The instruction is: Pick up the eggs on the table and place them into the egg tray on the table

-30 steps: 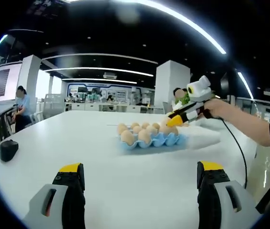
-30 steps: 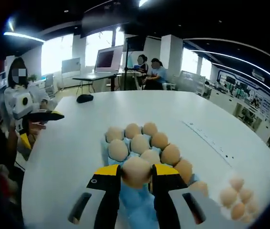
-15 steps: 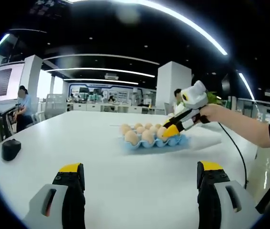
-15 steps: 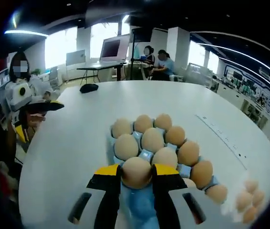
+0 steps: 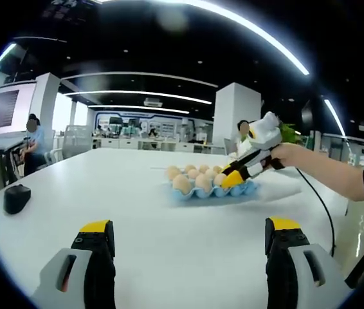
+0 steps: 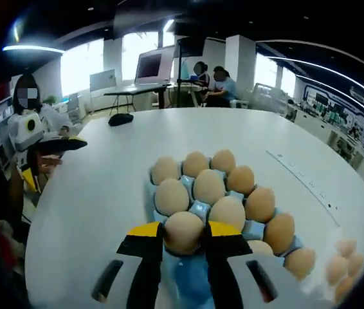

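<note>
- The right gripper [image 6: 183,239] pinches a brown egg [image 6: 183,232] between its yellow-tipped jaws, just above the near end of the blue egg tray [image 6: 188,283].
- From the left gripper view the same right gripper [image 5: 228,179] reaches in from the right, held by a person's hand [image 5: 289,154], its yellow tips down at the near right corner of the tray [image 5: 213,192].
- The tray sits on the white table [image 6: 98,187] and is mostly full (eggs fill its rows in the right gripper view).
- Several loose eggs [image 6: 346,261] lie on the table to the right of the tray, blurred at the edge of the right gripper view.
- The left gripper [image 5: 188,248] hangs over bare table [image 5: 169,238], well apart from the tray, its jaws spread wide with nothing between them.
- A dark mouse-like object [image 5: 16,198] rests on the table far to the left.
</note>
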A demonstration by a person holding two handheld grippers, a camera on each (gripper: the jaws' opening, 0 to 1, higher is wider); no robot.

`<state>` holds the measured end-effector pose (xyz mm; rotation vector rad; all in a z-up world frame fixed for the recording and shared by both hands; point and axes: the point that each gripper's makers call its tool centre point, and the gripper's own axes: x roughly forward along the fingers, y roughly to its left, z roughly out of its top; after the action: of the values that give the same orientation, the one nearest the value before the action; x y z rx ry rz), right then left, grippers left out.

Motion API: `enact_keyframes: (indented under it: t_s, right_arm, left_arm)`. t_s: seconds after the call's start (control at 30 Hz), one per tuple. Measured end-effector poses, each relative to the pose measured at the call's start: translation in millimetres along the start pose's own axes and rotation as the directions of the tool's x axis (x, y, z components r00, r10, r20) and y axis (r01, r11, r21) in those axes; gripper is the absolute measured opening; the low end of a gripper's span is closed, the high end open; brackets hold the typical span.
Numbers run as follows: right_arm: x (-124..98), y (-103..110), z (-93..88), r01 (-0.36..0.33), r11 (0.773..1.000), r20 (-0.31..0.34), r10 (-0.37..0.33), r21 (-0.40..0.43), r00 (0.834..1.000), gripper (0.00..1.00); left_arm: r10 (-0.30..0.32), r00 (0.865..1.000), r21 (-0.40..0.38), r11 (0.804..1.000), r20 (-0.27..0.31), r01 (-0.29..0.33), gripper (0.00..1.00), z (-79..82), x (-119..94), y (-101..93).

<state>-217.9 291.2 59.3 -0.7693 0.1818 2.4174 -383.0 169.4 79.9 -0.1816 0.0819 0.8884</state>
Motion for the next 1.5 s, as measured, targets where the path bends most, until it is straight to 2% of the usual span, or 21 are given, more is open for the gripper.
enact_keyframes:
  t_s: [0.4, 0.8, 0.9, 1.13, 1.23, 1.33, 1.43, 1.5]
  right_arm:
    - [-1, -1, 0.6, -0.003, 1.0, 0.007, 0.003, -0.013, 1.0, 0.28]
    - [-14, 0, 13.1, 0.009, 1.0, 0.071, -0.007, -0.02, 0.997, 0.31]
    - [-24, 2, 15.6, 0.023, 0.999, 0.102, -0.021, -0.022, 0.995, 0.37]
    - [-53, 9, 11.1, 0.072, 0.997, 0.165, -0.069, -0.011, 0.984, 0.61]
    - [-70, 16, 10.1, 0.097, 0.995, 0.218, -0.097, 0.007, 0.971, 0.67]
    - [-94, 14, 6.9, 0.124, 0.991, 0.282, -0.134, 0.053, 0.95, 0.75]
    - [-112, 10, 1.1, 0.164, 0.984, 0.312, -0.18, 0.076, 0.933, 0.84]
    - [-123, 12, -3.7, 0.176, 0.98, 0.329, -0.197, 0.095, 0.924, 0.85]
  left_arm:
    - [-0.004, 1.0, 0.0, 1.0, -0.005, 0.004, 0.98, -1.3, 1, -1.3]
    - [-0.007, 1.0, 0.006, 1.0, -0.004, 0.007, 0.98, 1.7, 1, -1.3]
    - [-0.008, 1.0, 0.009, 1.0, -0.004, 0.008, 0.98, 2.4, 1, -2.6]
    - [-0.015, 1.0, 0.005, 1.0, -0.017, 0.015, 0.98, -1.8, 2, -5.6]
    - [-0.018, 1.0, 0.008, 1.0, -0.018, 0.018, 0.98, -0.9, 1, -7.9]
    - [-0.018, 1.0, 0.009, 1.0, -0.017, 0.019, 0.98, 0.8, 1, -9.7]
    - [-0.021, 1.0, 0.016, 1.0, -0.016, 0.022, 0.98, 2.4, 1, -13.9]
    - [-0.026, 1.0, 0.016, 1.0, -0.016, 0.026, 0.98, 3.1, 1, -16.7]
